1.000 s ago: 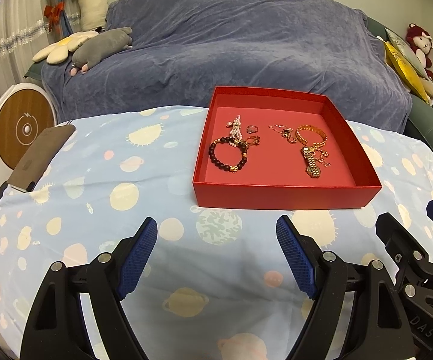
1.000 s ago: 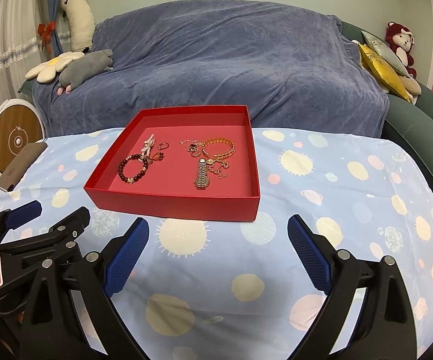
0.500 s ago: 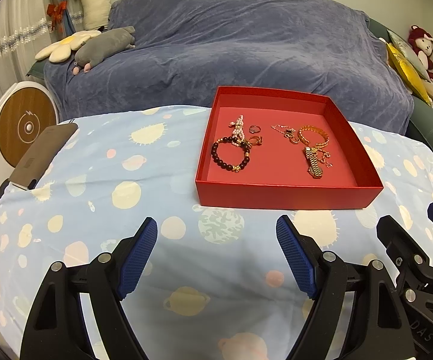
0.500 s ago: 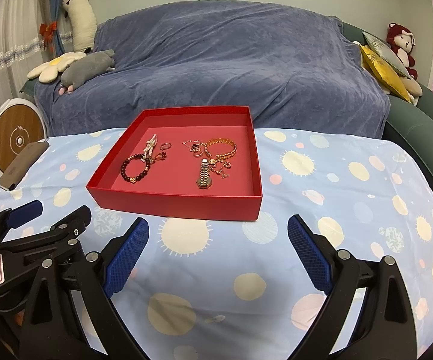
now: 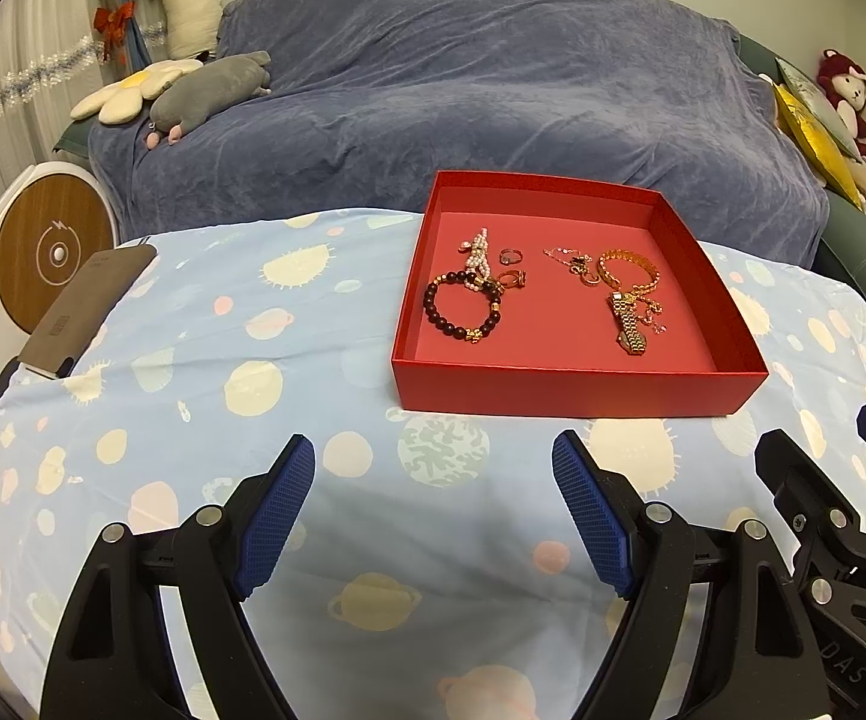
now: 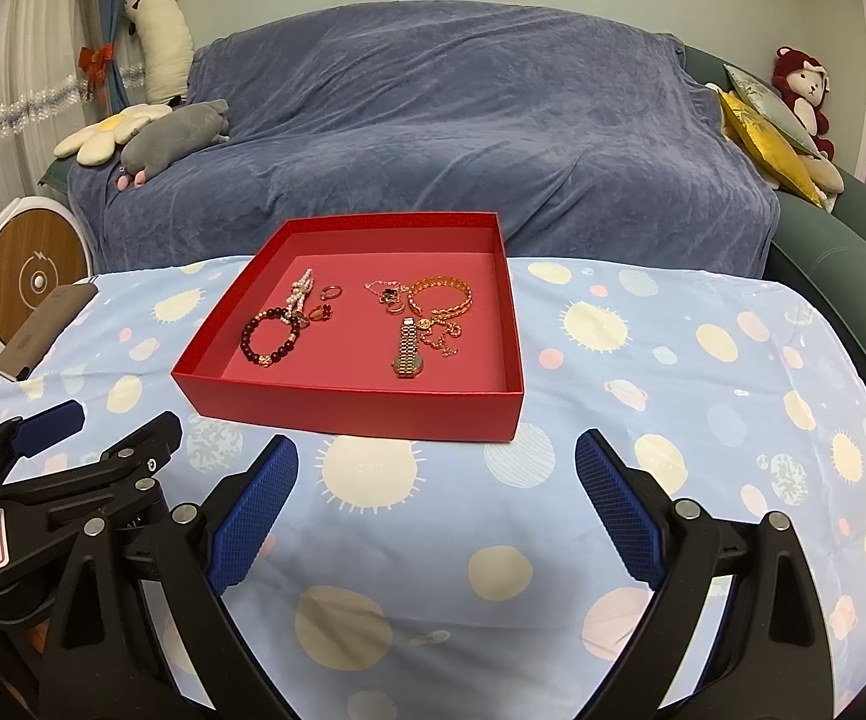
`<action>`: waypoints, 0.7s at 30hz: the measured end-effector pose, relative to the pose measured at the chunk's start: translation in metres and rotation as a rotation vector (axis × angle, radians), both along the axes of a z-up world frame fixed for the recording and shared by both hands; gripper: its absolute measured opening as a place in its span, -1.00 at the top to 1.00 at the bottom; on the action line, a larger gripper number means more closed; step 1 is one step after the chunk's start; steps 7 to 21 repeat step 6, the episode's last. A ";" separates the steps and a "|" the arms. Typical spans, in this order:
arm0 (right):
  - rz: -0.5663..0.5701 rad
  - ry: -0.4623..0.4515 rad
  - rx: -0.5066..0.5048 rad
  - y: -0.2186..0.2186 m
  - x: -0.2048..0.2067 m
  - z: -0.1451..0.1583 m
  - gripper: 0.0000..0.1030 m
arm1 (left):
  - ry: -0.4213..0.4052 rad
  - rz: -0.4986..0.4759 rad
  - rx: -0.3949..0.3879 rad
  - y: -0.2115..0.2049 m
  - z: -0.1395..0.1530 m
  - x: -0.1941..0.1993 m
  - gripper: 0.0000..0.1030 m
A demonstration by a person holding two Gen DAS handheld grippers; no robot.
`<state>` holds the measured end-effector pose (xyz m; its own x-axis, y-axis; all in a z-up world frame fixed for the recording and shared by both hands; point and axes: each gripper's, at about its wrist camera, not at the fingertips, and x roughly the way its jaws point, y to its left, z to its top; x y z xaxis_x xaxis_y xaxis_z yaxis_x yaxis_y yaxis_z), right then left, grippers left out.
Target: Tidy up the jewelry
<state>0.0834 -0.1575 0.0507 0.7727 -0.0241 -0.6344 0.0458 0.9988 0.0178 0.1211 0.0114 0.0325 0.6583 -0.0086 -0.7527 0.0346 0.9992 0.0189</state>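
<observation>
A red open box [image 5: 553, 399] [image 6: 349, 411] sits on the blue patterned tablecloth. Inside lie a dark bead bracelet [image 5: 462, 307] [image 6: 270, 339], a pearl piece [image 5: 478, 247], small rings [image 5: 511, 255], a gold bangle [image 5: 628, 267] [image 6: 440, 294], a gold watch [image 5: 628, 324] [image 6: 408, 348] and a thin chain [image 5: 571, 258]. My left gripper [image 5: 433, 504] is open and empty, short of the box's near wall. My right gripper [image 6: 436, 507] is open and empty, also in front of the box. Each gripper shows at the edge of the other's view.
A brown flat case [image 5: 88, 306] lies at the table's left edge beside a round wood-faced device [image 5: 52, 252]. A sofa under a blue cover [image 5: 463, 96] stands behind the table, with plush toys [image 5: 205, 90] and cushions [image 6: 763, 138].
Both grippers have drifted slightly, so the box sits a little differently in each view. Both stay open and empty. The jewelry has not moved.
</observation>
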 end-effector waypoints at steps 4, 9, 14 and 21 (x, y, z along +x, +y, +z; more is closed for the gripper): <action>-0.001 -0.001 -0.001 0.000 0.000 0.000 -0.77 | 0.006 0.003 -0.003 0.002 -0.002 0.000 -0.53; -0.001 0.000 0.003 0.000 0.000 0.000 -0.77 | 0.004 0.001 -0.004 0.002 -0.002 0.000 -0.53; -0.001 0.000 0.003 0.000 0.000 0.000 -0.77 | 0.004 0.001 -0.004 0.002 -0.002 0.000 -0.53; -0.001 0.000 0.003 0.000 0.000 0.000 -0.77 | 0.004 0.001 -0.004 0.002 -0.002 0.000 -0.53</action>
